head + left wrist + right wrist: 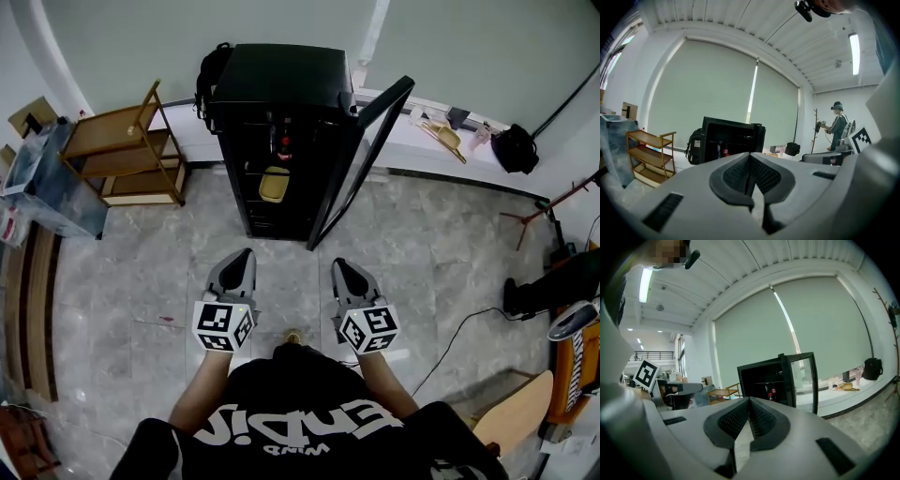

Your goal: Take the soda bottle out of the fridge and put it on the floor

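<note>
A black fridge [281, 94] stands ahead against the far wall, its glass door [361, 159] swung open to the right. Inside, on an upper shelf, a soda bottle [285, 144] with a red label stands upright; it also shows small in the left gripper view as the bottle [725, 151] and in the right gripper view as the bottle [773, 392]. My left gripper [246, 254] and right gripper [339, 264] are held side by side over the floor, well short of the fridge. Both are shut with nothing between the pads.
A yellow object [274, 184] lies on a lower fridge shelf. A wooden shelf unit [127, 150] stands left of the fridge, a black backpack [208, 80] beside it. A cable [450, 337] runs across the floor at right. A person [836, 125] stands far off.
</note>
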### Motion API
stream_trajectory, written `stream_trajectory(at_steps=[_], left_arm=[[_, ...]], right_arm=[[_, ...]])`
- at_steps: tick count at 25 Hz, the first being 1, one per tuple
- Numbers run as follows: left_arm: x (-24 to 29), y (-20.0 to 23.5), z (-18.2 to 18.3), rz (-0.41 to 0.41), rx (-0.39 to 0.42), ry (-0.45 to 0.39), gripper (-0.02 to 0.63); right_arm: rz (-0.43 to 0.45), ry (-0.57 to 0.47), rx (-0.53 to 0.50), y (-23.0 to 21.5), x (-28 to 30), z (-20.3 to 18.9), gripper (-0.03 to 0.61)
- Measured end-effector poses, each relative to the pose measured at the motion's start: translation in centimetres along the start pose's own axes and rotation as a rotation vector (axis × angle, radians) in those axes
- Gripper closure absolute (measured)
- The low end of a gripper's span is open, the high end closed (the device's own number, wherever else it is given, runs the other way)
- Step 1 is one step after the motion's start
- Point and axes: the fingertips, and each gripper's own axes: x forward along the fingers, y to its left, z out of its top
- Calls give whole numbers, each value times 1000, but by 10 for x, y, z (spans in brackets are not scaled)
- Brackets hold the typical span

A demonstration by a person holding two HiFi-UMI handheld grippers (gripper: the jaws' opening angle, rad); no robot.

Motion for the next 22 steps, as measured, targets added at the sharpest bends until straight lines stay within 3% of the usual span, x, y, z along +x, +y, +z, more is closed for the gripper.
stream_trajectory(at_steps=[5,10,22], left_arm=[[44,12,13,18,3,-20,607],[71,21,19,7,5,-14,607],[154,58,31,-86,19,23,606]], right_arm=[[19,-21,45,-23,34,16,555],[29,-10,21,-29,61,17,555],[-56,-8,68,-57,121,22,555]])
